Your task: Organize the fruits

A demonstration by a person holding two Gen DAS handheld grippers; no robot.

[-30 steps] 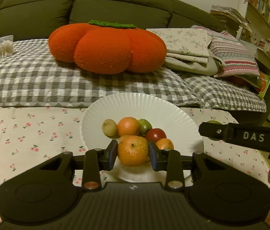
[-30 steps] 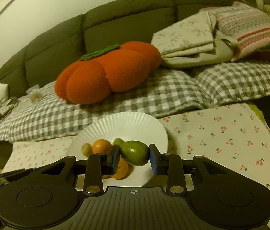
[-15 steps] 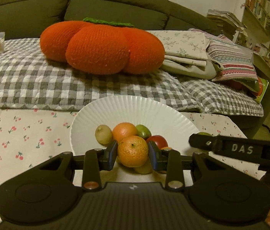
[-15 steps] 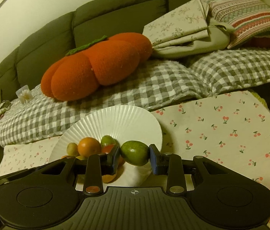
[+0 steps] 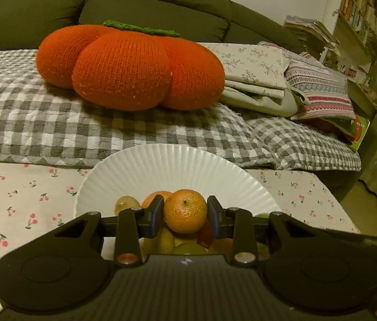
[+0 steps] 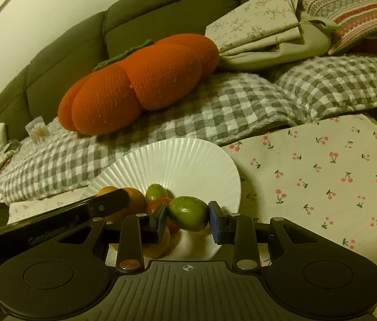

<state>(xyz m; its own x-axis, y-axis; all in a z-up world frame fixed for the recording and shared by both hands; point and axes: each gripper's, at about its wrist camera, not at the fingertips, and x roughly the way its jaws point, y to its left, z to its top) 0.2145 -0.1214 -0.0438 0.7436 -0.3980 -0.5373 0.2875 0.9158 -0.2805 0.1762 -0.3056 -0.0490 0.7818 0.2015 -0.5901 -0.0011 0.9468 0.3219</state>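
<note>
Two fruits are in the air, one per gripper, both over the white fluted paper plate (image 5: 177, 165).

The left gripper (image 5: 185, 212) pinches a round orange mandarin (image 5: 185, 211) between its two dark pads, pads pressed on either side. It hangs above the fruit pile at the plate's near side.

The right gripper (image 6: 188, 214) pinches an oval green fruit with a faint reddish blush (image 6: 188, 213) the same way, over the plate's right half; the plate (image 6: 188, 160) shows clearly in this view.

On the plate, right wrist view: one orange citrus (image 6: 132, 200) partly hidden behind the black bar of the other gripper, one small green fruit (image 6: 156, 192), one red round fruit (image 6: 159, 204), one pale orange fruit (image 6: 159, 246) low behind the left finger. Left wrist view adds one yellowish-green round fruit (image 5: 127, 204) at the left, plus some yellow-green pieces under the mandarin, too hidden to count.

The plate sits on one cream tablecloth printed with small red cherries (image 6: 322, 176). Beyond it: one grey-and-white checked quilt (image 5: 54, 123), one big orange knitted pumpkin-shaped cushion with a green top (image 5: 127, 67), one stack of folded floral and striped fabrics (image 5: 282, 80), all on one dark olive sofa (image 5: 148, 2).
</note>
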